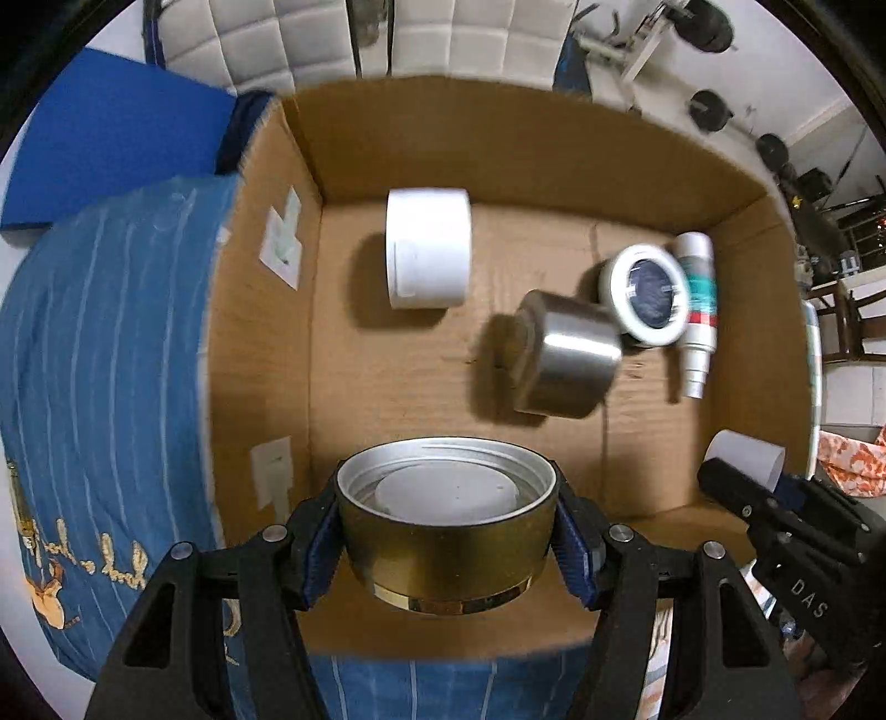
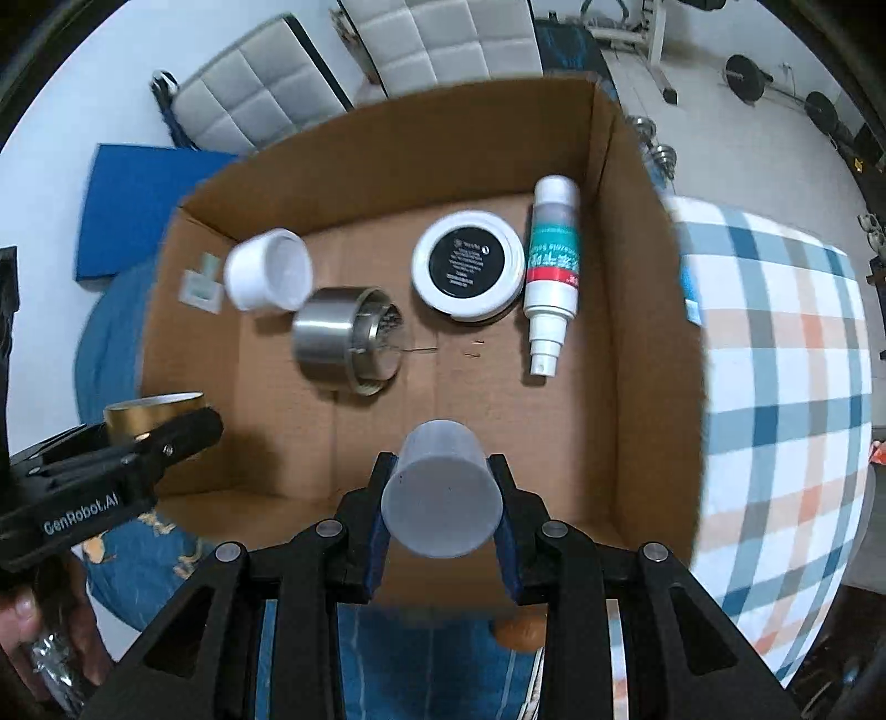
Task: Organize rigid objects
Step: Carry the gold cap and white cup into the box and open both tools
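Note:
My left gripper (image 1: pixel 446 531) is shut on a gold jar lid (image 1: pixel 443 548), its silver inside facing up, over the near edge of a cardboard box (image 1: pixel 498 144). My right gripper (image 2: pixel 443 507) is shut on a small white cup (image 2: pixel 440 493) over the box's near edge (image 2: pixel 653 332). In the box lie a white cap (image 1: pixel 427 246) (image 2: pixel 268 268), a silver metal jar (image 1: pixel 565 354) (image 2: pixel 346 338), a round white tin with a dark label (image 1: pixel 645 293) (image 2: pixel 468 263) and a white spray bottle (image 1: pixel 699 310) (image 2: pixel 551 271). Each gripper shows in the other's view: the right (image 1: pixel 742 471), the left (image 2: pixel 160 429).
The box sits on a bed with a blue cover (image 1: pixel 99 360) and a plaid blanket (image 2: pixel 786 360). A blue mat (image 1: pixel 111 133) lies on the floor to the left. White padded chairs (image 2: pixel 432 39) and dumbbells (image 2: pixel 745 75) stand beyond.

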The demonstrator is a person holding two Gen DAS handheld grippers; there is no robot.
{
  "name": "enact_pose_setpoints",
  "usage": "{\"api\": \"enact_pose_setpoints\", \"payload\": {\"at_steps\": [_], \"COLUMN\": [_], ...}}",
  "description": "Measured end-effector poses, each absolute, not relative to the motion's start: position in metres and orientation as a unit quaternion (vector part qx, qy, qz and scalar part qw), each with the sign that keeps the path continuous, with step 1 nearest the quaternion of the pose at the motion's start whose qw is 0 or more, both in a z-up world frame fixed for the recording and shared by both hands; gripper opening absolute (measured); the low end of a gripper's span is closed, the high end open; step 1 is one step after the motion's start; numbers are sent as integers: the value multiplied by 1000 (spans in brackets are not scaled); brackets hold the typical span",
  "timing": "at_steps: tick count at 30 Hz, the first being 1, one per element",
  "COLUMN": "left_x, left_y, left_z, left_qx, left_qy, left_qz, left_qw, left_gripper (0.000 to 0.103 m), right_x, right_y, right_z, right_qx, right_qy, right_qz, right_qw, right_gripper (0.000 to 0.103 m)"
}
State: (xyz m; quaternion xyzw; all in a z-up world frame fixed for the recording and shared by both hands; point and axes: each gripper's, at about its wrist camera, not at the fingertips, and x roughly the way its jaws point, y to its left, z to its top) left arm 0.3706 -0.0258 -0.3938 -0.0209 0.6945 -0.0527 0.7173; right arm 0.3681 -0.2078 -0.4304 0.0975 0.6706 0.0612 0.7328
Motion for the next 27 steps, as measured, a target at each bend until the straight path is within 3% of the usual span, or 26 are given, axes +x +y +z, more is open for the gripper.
{"api": "enact_pose_setpoints", "payload": {"at_steps": [8, 20, 24, 27], "left_x": [393, 384, 377, 374], "left_y": [-22, -12, -4, 0], "left_z": [-455, -481, -472, -460], "left_qx": [-7, -36, -62, -64], "left_qy": [753, 790, 789, 782], "left_qz": [-40, -47, -46, -48], "left_qw": [657, 610, 609, 618], "left_gripper": [62, 63, 63, 63], "right_x": [397, 398, 393, 392], "right_y": [-199, -197, -214, -221], "right_z": [-484, -508, -497, -484], "right_qx": [78, 38, 46, 50], "right_qy": [726, 757, 749, 740], "right_qz": [48, 29, 26, 26], "right_qw": [682, 652, 661, 670], "right_gripper": [34, 36, 64, 67]}}
